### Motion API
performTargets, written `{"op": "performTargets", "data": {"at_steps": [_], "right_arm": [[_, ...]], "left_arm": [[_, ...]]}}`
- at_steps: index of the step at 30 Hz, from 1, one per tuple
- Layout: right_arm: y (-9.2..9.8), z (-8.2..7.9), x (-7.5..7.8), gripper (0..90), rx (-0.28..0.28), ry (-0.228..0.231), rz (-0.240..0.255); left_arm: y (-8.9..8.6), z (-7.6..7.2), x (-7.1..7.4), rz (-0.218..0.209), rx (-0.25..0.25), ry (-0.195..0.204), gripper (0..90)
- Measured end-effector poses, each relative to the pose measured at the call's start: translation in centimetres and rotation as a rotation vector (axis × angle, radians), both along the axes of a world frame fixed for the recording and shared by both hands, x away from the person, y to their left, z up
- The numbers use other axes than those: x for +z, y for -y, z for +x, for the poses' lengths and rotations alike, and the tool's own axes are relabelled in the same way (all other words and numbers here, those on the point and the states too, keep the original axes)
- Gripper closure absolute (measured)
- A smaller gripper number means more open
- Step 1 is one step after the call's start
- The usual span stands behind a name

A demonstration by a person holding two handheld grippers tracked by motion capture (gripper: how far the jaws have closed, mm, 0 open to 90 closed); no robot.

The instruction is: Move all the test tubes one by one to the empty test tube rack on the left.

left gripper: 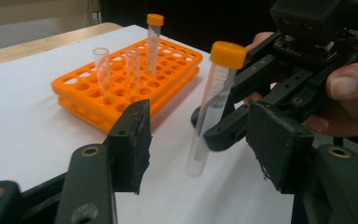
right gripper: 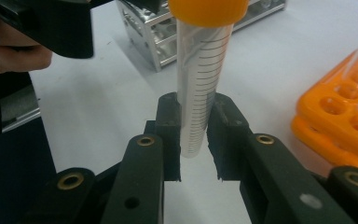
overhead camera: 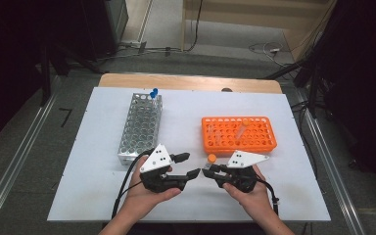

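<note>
The orange-capped tube (right gripper: pixel 200 79) stands upright at the centre of the right gripper view, clenched between the pads of the right gripper (right gripper: pixel 194 140), low centre in the high view. By my reading, a handover is under way: the left gripper (left gripper: pixel 200 149) brackets the tube with parted jaws, no pad touching yet. The silver rack (overhead camera: pixel 140 128), upper left, holds blue-capped tubes. The left gripper view alone shows the orange rack (left gripper: pixel 121 91) keeping one capped and two open tubes.

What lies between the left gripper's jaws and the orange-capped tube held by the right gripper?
Nothing: in the left gripper view, only bare white table separates the left gripper from the tube.
</note>
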State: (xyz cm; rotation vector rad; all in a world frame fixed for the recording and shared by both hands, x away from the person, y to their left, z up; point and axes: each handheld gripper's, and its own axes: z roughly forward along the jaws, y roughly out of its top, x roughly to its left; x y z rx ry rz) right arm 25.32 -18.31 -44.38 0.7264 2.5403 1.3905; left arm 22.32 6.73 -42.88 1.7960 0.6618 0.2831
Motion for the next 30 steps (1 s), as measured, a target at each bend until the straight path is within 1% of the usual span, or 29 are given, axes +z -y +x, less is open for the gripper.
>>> {"op": "performTargets", "data": {"at_steps": [5,6,13,15,20,21,25,30], "right_arm": [[-0.9,-0.4,-0.1,72.7,0.029,-0.006,-0.007],[-1.0,-0.5,-0.1,72.7,0.033,-0.005,-0.01],[-1.9,-1.0,-0.2,72.7,0.073,-0.006,-0.015],[-2.1,-1.2,-0.2,72.7,0.086,-0.004,-0.018],[-2.4,-1.4,-0.2,72.7,0.098,0.005,-0.026],[-2.4,-1.4,-0.2,72.7,0.097,-0.002,-0.025],[-2.4,-1.4,-0.2,72.7,0.098,-0.002,-0.025],[-2.3,-1.3,-0.2,72.2,0.105,-0.013,-0.012]], "left_arm": [[0.7,-0.1,0.0,0.006,-0.029,0.004,47.3],[0.8,-0.1,0.0,0.012,-0.034,0.005,48.7],[1.3,-0.2,0.1,0.021,-0.04,0.015,59.4],[1.5,-0.2,0.1,0.023,-0.047,0.017,61.2],[1.7,-0.4,0.0,0.038,-0.059,0.026,68.9],[1.7,-0.4,0.0,0.039,-0.059,0.026,69.4],[1.6,-0.4,0.1,0.042,-0.061,0.032,70.1],[1.5,-0.3,0.1,0.042,-0.057,0.042,70.4]]}}
